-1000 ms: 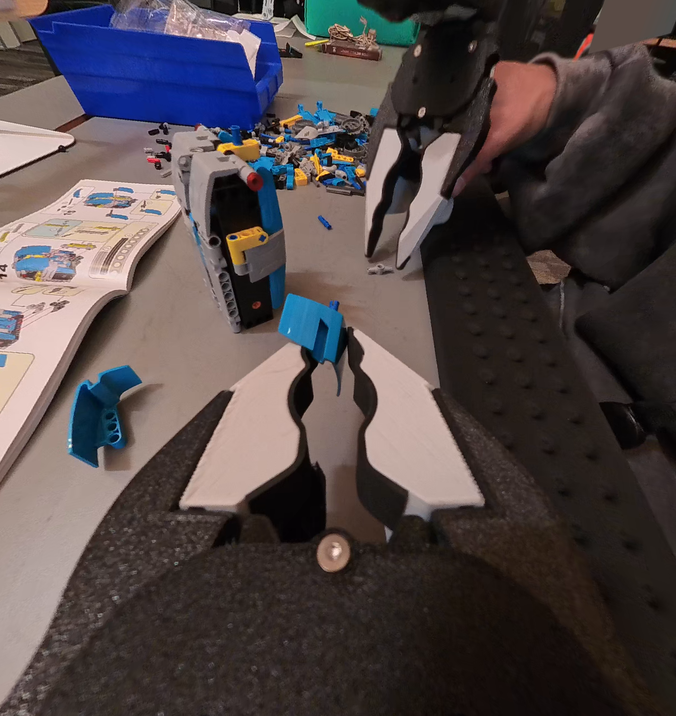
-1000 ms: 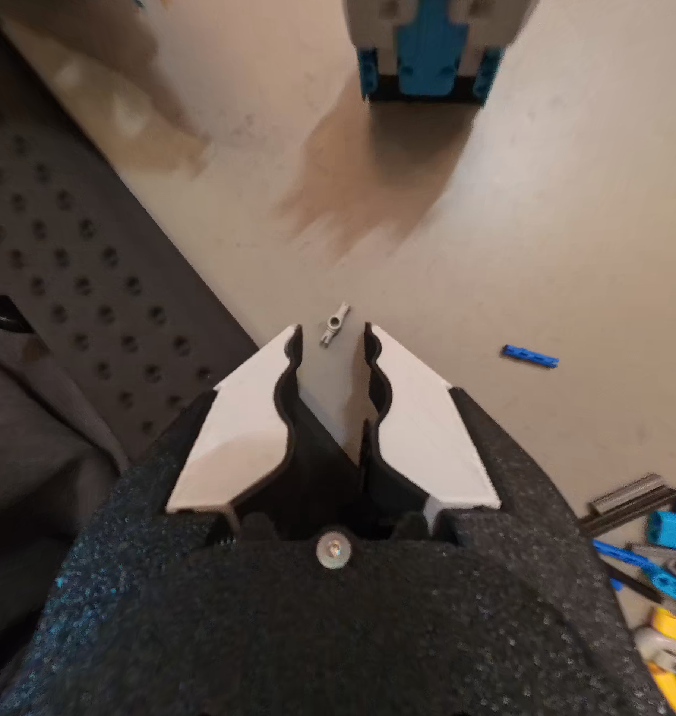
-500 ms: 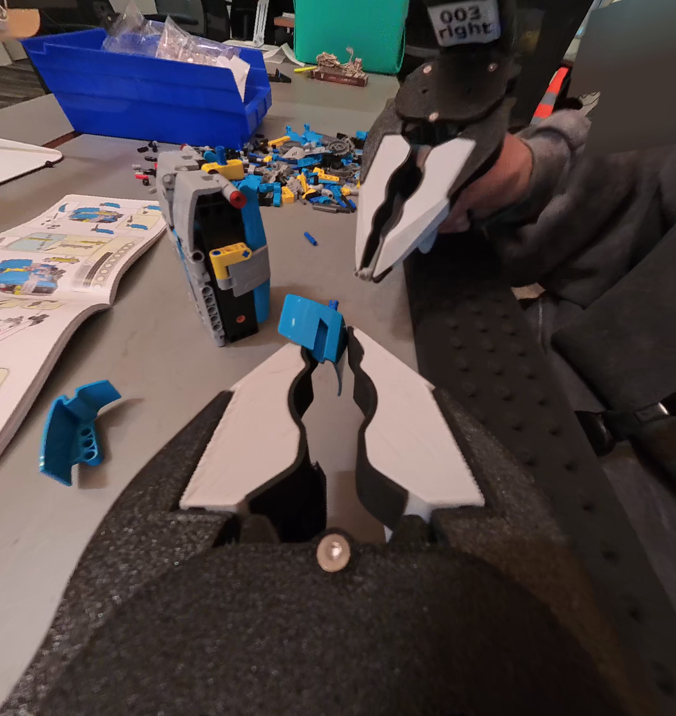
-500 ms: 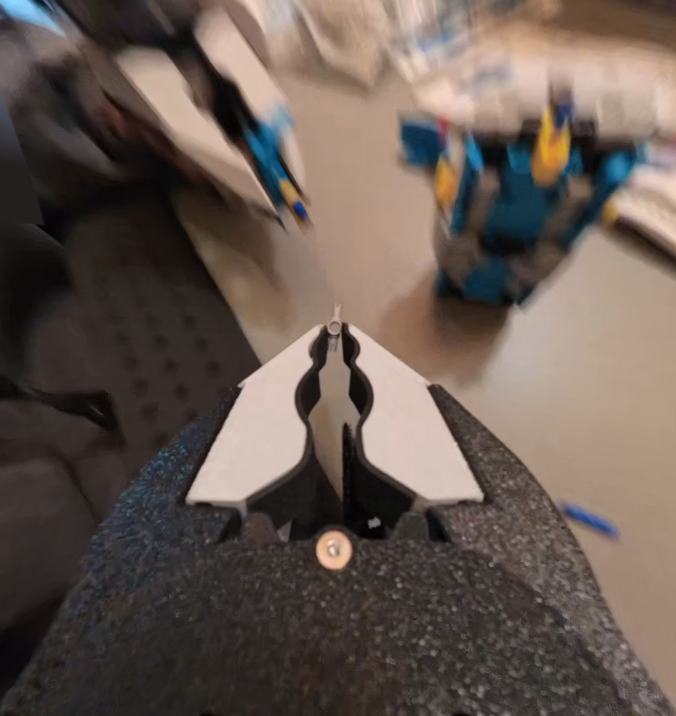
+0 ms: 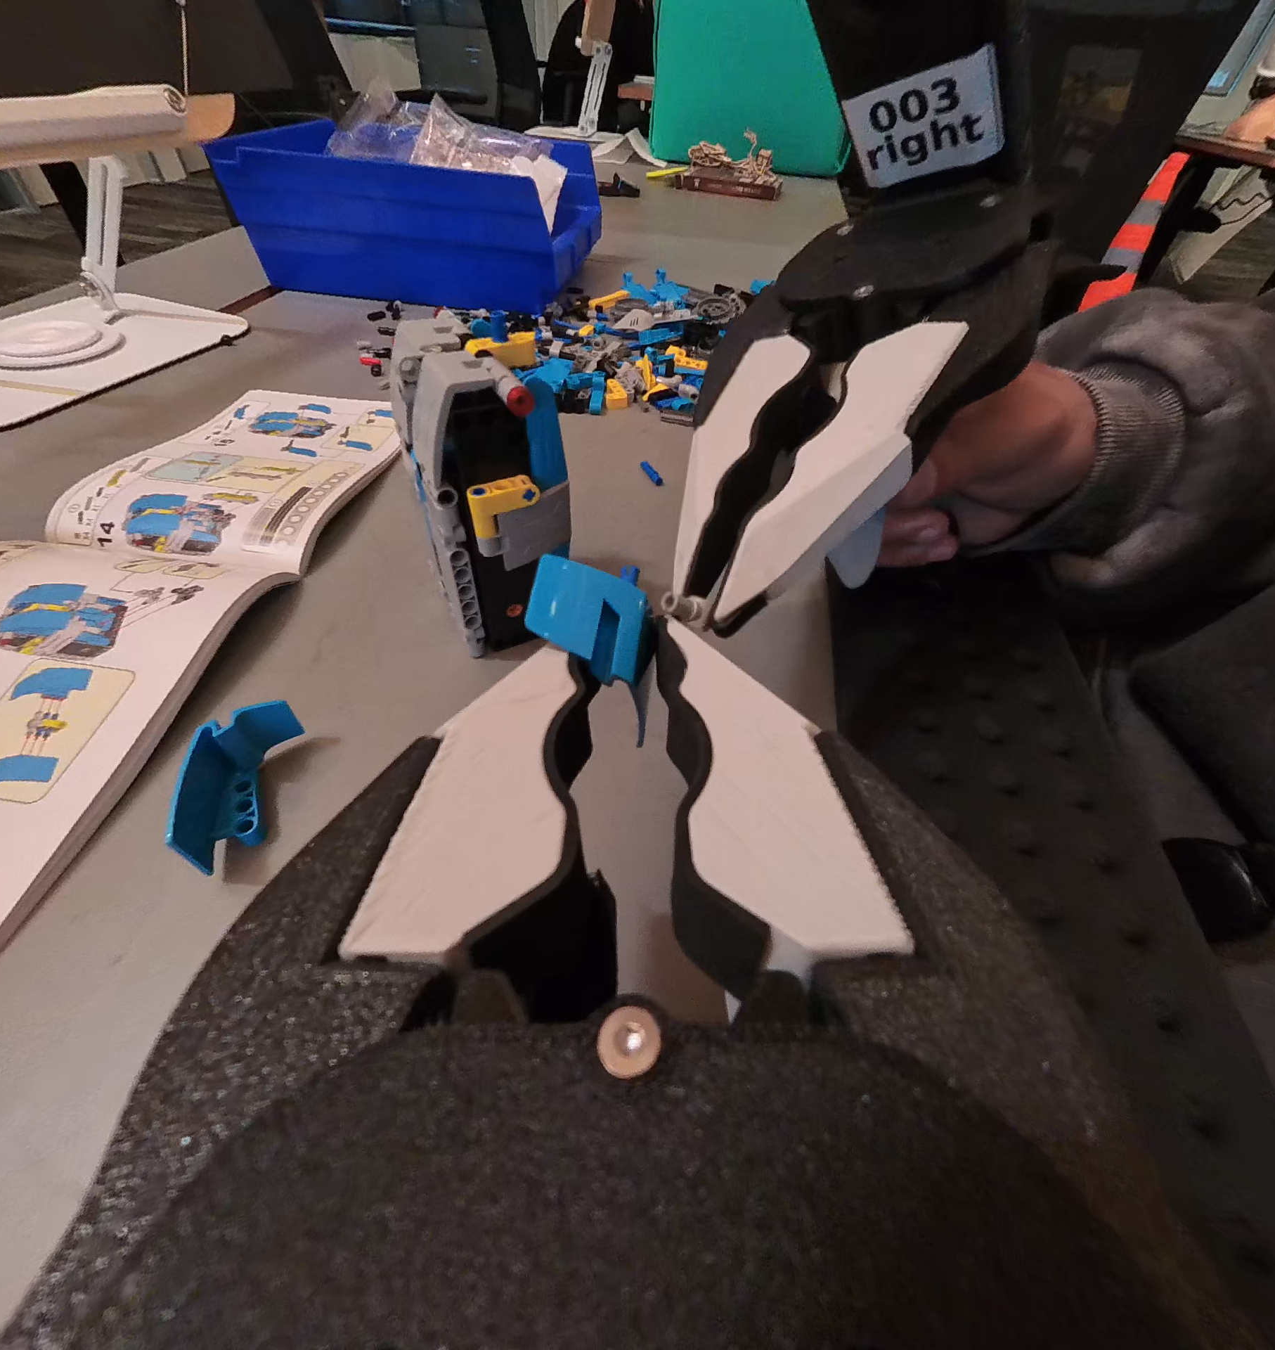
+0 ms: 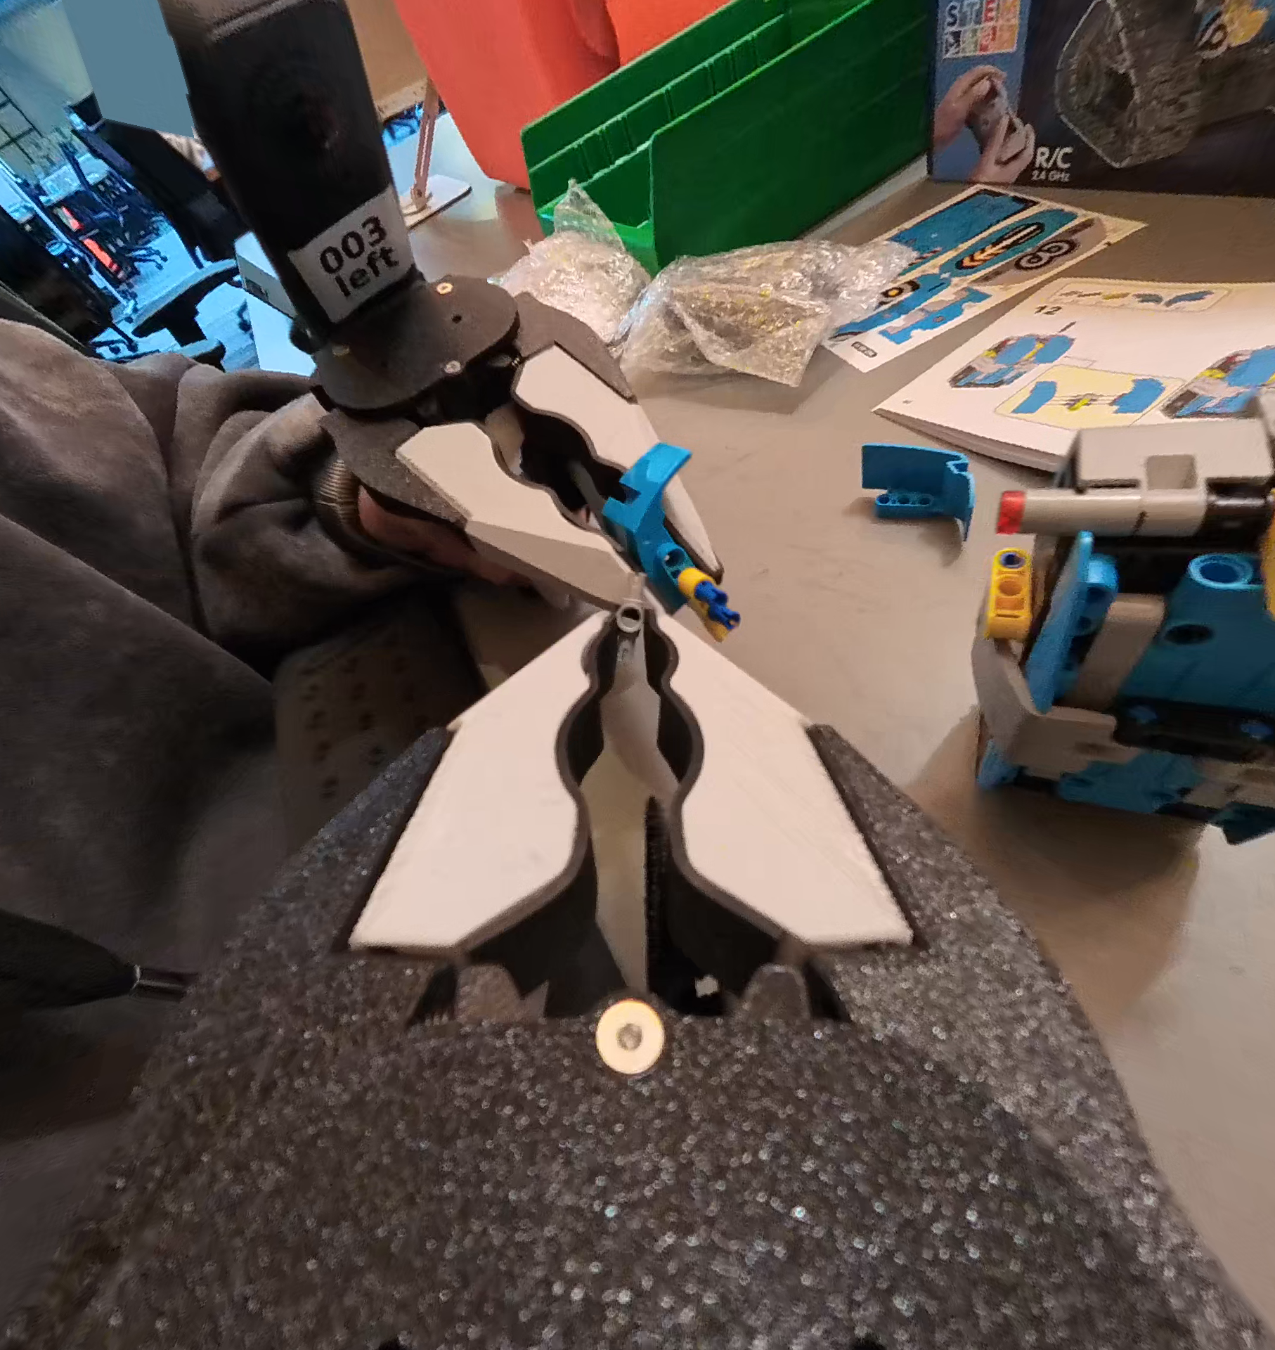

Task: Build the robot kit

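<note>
Two grippers: we see both clenched, their tips nearly meeting just beside the upright half-built grey, black and blue toy-brick model point(image 5: 488, 511), on its side toward the table edge.
Left gripper point(image 5: 613, 643): its jaws grasp a curved blue plastic panel piece point(image 5: 583, 621) with a yellow-and-blue pin end; we see it held above the table, close to the model.
Right gripper point(image 6: 631, 621): its jaws pinch a small grey plastic connector point(image 6: 629, 617), whose tip sits right against the held panel; we cannot tell whether they touch.
Second curved blue plastic panel point(image 5: 226, 782): lies loose on the grey table point(image 5: 328, 657), near the model.
Open paper instruction booklet point(image 5: 145, 526): lies beside the model, past the loose panel.
Pile of loose coloured bricks point(image 5: 634, 351): behind the model.
Blue plastic bin point(image 5: 415, 219): well behind the model, holding clear bags.
</note>
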### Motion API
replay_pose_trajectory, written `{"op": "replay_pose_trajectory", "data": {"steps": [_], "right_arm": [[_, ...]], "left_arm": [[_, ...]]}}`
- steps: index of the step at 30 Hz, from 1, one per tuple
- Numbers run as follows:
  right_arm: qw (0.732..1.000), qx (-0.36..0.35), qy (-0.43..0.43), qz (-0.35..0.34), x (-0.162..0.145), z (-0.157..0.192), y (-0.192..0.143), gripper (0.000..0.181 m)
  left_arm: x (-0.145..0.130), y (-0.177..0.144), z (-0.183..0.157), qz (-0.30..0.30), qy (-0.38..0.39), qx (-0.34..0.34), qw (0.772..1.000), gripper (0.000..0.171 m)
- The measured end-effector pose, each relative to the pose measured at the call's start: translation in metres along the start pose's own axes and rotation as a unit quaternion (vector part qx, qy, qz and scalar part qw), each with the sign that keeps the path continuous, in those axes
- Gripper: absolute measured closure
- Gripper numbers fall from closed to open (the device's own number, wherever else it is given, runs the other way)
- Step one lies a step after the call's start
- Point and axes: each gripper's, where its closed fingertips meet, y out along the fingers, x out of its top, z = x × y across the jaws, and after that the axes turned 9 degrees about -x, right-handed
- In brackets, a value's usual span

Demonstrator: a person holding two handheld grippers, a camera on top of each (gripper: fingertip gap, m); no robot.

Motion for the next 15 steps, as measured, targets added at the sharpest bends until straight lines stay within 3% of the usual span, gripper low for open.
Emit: {"op": "replay_pose_trajectory", "data": {"steps": [15], "right_arm": [[0.999, 0.008, 0.041, 0.017, -0.0056, -0.0047, 0.0031, 0.174]], "left_arm": [[-0.0001, -0.0005, 0.0041, 0.013, 0.060, 0.045, 0.997, 0.159]]}}
